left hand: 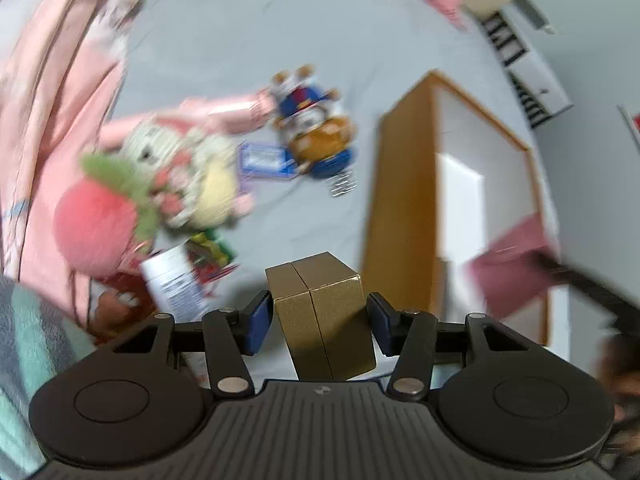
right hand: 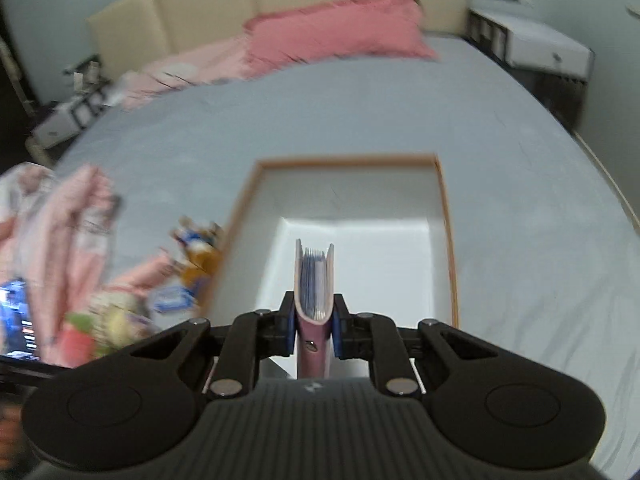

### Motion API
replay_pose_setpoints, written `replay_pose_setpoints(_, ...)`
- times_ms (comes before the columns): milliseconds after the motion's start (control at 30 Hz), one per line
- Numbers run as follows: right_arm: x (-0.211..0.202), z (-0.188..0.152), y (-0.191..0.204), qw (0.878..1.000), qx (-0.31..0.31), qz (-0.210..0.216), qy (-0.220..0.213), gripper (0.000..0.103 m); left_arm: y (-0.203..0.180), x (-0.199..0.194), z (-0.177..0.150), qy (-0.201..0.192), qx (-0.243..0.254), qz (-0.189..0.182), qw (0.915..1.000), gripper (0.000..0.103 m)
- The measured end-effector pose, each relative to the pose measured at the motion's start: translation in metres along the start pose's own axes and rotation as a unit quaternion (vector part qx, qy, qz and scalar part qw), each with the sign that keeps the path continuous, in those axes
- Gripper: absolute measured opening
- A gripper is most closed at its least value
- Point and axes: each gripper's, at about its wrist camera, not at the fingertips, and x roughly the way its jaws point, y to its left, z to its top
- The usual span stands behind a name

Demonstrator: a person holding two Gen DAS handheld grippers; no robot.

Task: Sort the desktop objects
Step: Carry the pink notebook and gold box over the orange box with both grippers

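Between the blue pads of the left gripper [left hand: 320, 320]: a gold box [left hand: 324, 316], clamped from both sides, raised above the grey bed sheet [left hand: 224, 48], slightly tilted, with a seam down its middle. Jaws fairly wide, set by the width of the box.

Right of the gold box, in the left wrist view: a cardboard box [left hand: 400, 208] with brown outer walls and white inside, open at the top, resting on the sheet. At its right edge, blurred: a pink notebook [left hand: 512, 264] with a dark arm behind it.

Left of centre, on the sheet: a heap of small things, all blurred. A plush toy [left hand: 188, 176] with cream body, green leaves and a red round part; a blue and orange toy figure [left hand: 316, 128] further away; a flat blue card [left hand: 264, 160] between these two; a white packet with printed text [left hand: 172, 284] nearer, beside a green and red packet [left hand: 210, 246]. Pink cloth [left hand: 52, 92] along the far left.

Between the pads of the right gripper [right hand: 314, 320]: the same pink notebook [right hand: 314, 280], held by its spine, standing on edge, pages fanned a little at the far end. Jaws narrow, pressed on the cover. Directly beyond it: the open cardboard box [right hand: 448, 240], its white floor visible, notebook above the near part of the opening.

Far side of the bed: a pink pillow [right hand: 336, 28] against a cream headboard [right hand: 200, 12]. Far right: a white bedside cabinet [right hand: 548, 48].
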Motion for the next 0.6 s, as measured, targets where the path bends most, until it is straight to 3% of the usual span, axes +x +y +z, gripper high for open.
replay_pose_setpoints(133,0.025,-0.024,0.001,0.999,0.024,0.023,0.001,0.017,-0.024,-0.01,0.001,-0.021,0.029,-0.013,0.9993,0.059)
replay_pose_setpoints(367,0.029,-0.045,0.014,1.0,0.002,0.015,-0.006,0.019,-0.05,-0.015,0.003,-0.028,0.059,-0.025,0.9975,0.059)
replay_pose_setpoints(600,0.037,-0.049,0.008,0.996,0.024,0.07,0.055,0.029,-0.066,-0.009,0.006,-0.018,0.073,-0.039,0.9965,0.059)
